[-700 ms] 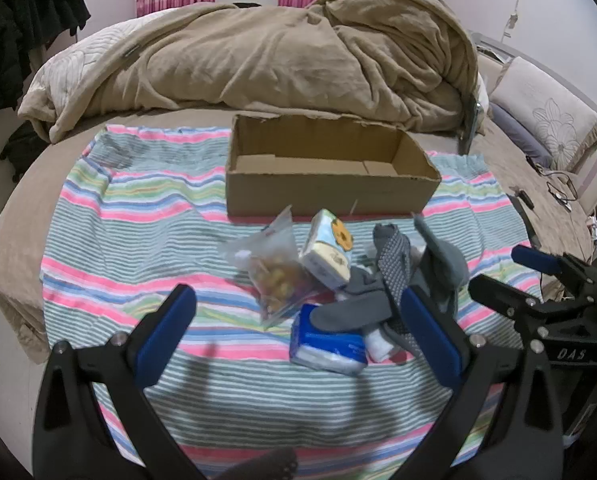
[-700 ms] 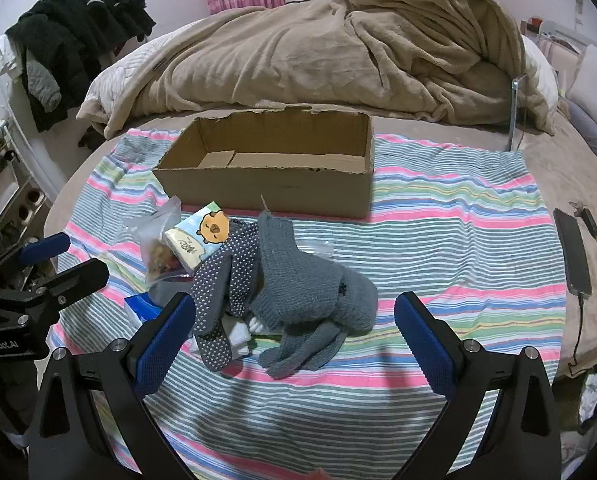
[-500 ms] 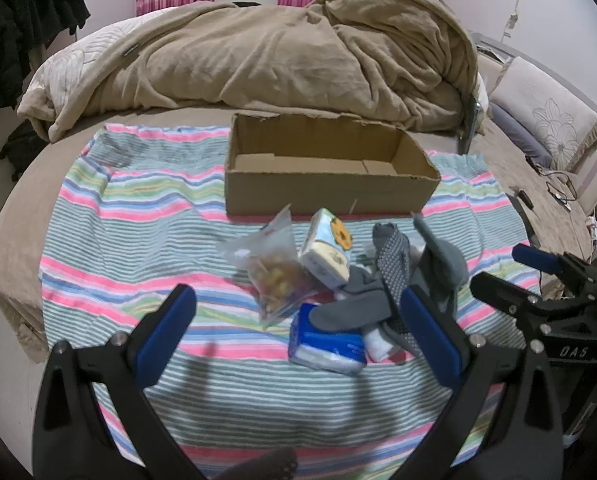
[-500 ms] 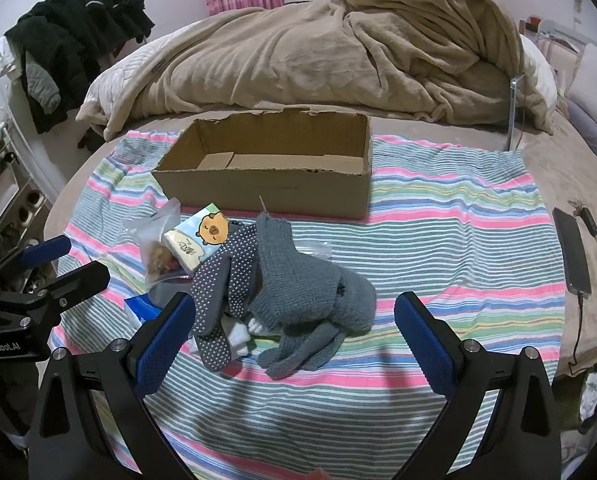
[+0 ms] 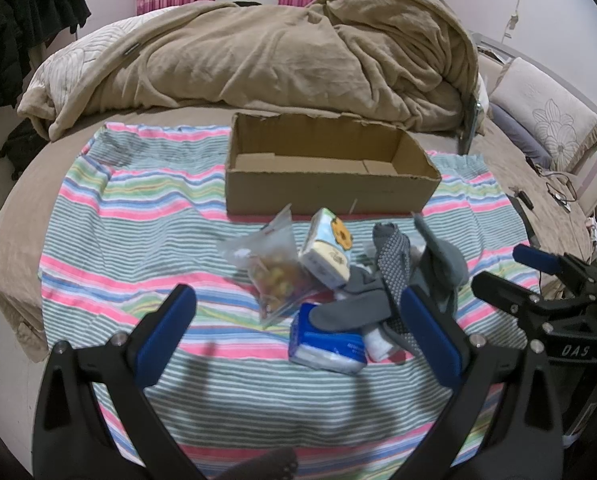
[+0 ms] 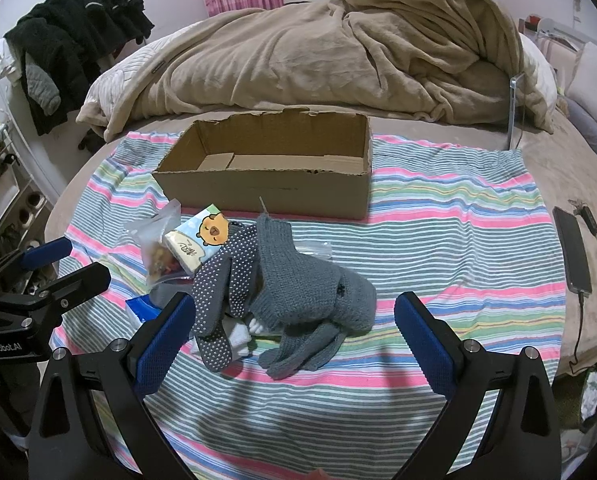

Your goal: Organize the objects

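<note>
Both the left gripper (image 5: 298, 332) and the right gripper (image 6: 288, 334) hang with jaws spread wide, holding nothing. Near them on the striped blanket (image 6: 458, 216) lies a pile: grey gloves (image 6: 314, 292), tissue pack (image 6: 198, 242), snack bag (image 5: 272, 268). The cardboard box (image 6: 266, 184) sits just beyond.

Bare striped cloth (image 6: 438, 248) gives us passage right of the heaped gloves (image 6: 298, 288); far ahead the cardboard box (image 6: 266, 184) blocks, open-topped, the blanket (image 6: 338, 52) behind.
</note>
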Tool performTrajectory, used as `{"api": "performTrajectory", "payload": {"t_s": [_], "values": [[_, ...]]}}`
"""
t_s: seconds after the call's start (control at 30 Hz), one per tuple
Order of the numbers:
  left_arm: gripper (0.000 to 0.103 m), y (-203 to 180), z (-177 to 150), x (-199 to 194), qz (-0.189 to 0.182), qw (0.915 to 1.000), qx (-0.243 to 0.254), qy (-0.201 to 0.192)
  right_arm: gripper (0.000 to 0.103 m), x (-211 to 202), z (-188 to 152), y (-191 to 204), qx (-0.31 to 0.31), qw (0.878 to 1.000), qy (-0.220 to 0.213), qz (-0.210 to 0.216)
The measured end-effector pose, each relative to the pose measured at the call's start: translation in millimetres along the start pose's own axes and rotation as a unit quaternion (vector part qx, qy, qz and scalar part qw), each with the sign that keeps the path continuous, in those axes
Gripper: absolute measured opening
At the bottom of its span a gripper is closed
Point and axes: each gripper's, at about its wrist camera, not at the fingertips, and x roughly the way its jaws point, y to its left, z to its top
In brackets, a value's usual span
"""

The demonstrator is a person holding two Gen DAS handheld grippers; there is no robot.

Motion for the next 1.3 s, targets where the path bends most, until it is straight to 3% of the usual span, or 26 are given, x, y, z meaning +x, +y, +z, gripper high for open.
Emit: {"api": "performTrajectory", "payload": {"t_s": [1.3], "values": [[0.103, 3.1, 3.1, 5.3, -0.002, 1.0, -0.004, 0.006, 0.101, -0.6, 2.2, -4.4, 0.009, 1.0, 0.001, 0.003]]}}
